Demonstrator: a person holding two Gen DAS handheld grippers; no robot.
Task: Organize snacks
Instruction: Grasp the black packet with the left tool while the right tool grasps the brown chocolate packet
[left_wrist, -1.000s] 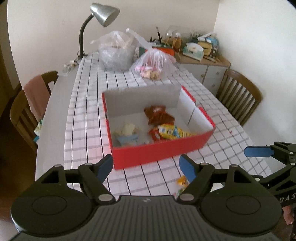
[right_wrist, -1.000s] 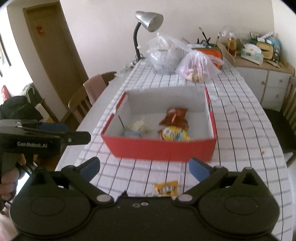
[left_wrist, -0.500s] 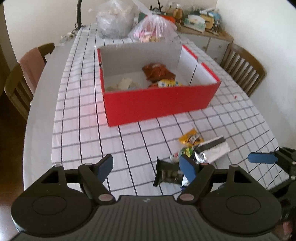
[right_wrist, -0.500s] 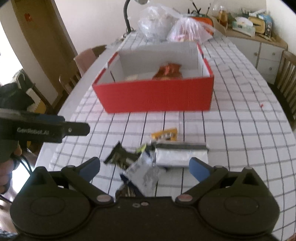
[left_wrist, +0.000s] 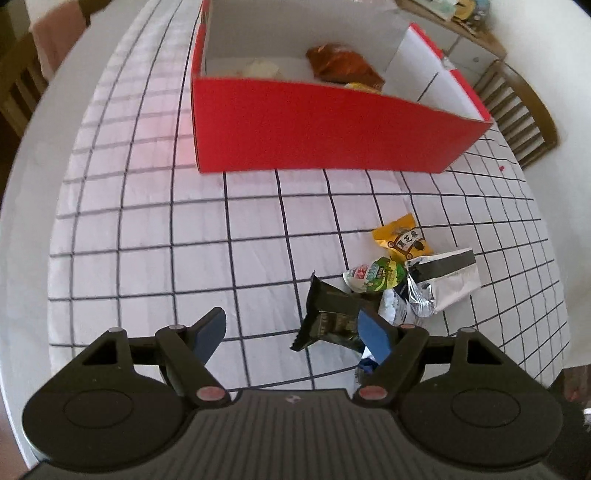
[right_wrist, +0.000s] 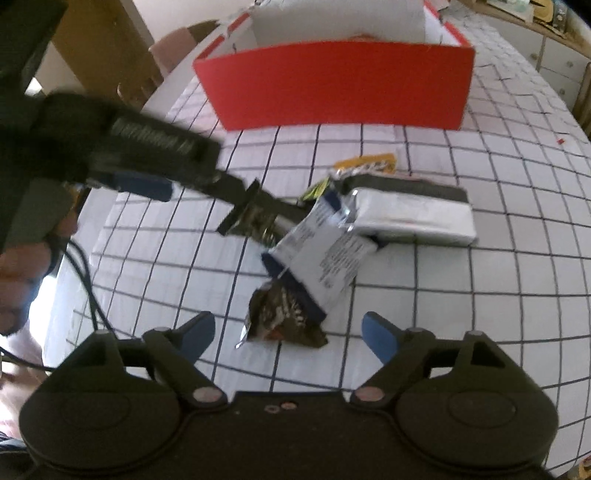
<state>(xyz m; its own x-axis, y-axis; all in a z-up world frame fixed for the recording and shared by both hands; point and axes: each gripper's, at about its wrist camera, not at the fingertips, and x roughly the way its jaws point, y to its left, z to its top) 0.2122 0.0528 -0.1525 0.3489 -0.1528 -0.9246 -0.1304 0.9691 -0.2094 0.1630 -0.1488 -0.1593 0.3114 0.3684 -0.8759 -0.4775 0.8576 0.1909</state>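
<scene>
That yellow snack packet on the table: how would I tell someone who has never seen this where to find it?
Start at the big red box on the checked tablecloth. In front of it lies a small heap of loose snacks, and the yellow packet is the one nearest the box. Its neighbours are green, silver or dark; it alone is bright yellow, with a dark printed label.

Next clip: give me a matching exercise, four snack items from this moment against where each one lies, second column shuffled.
Items:
1. orange-brown packet
2. yellow packet
3. silver pouch
4. dark packet

Places:
A. on the cloth, by the left claw's inner right finger
B. inside the red box
C. on the cloth, the loose snack nearest the box
D. rightmost of the loose pile

Pairs: 1-B, 2-C, 3-D, 4-A
</scene>
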